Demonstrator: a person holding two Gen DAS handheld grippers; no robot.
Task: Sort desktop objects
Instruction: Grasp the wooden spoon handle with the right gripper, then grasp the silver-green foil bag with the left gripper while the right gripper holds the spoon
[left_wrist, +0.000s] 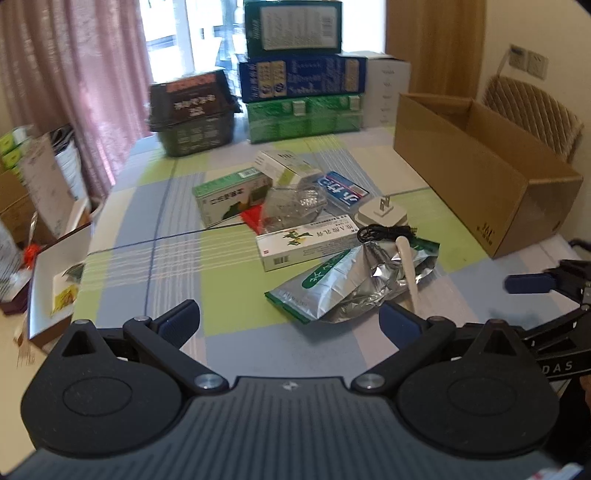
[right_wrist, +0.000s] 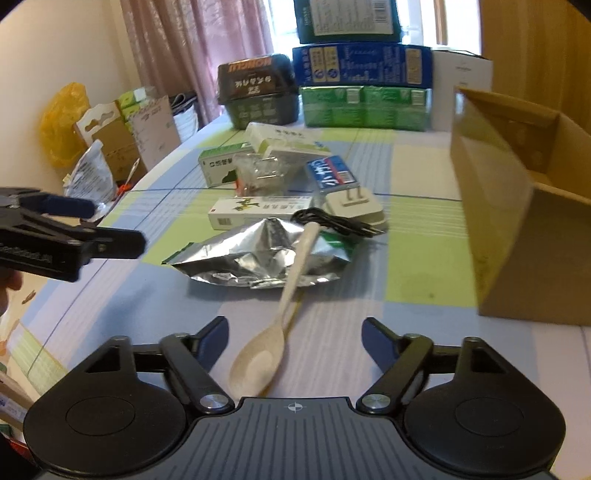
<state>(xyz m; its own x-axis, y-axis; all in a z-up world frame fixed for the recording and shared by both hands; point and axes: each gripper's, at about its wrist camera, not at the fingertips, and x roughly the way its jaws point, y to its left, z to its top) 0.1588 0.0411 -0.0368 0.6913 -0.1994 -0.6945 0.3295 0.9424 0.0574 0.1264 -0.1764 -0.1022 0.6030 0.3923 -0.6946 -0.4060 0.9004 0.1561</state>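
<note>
A pile of items lies mid-table: a silver foil pouch (left_wrist: 351, 284) (right_wrist: 258, 258), a cream spoon (right_wrist: 273, 325) (left_wrist: 408, 269) lying over it, a long white medicine box (left_wrist: 306, 245) (right_wrist: 258, 208), a white charger plug (left_wrist: 382, 216) (right_wrist: 354, 208) with a black cable (right_wrist: 332, 221), a blue pack (left_wrist: 341, 190) (right_wrist: 330, 171), a clear plastic bag (left_wrist: 291, 205) and green boxes (left_wrist: 231, 195). My left gripper (left_wrist: 290, 321) is open and empty, short of the pouch. My right gripper (right_wrist: 293, 341) is open, with the spoon's bowl between its fingers, untouched.
An open cardboard box (left_wrist: 480, 173) (right_wrist: 524, 206) stands on the table's right. Stacked green and blue cartons (left_wrist: 303, 85) and a dark basket (left_wrist: 195, 114) stand at the far edge. A white box (left_wrist: 55, 288) and clutter sit off the left side.
</note>
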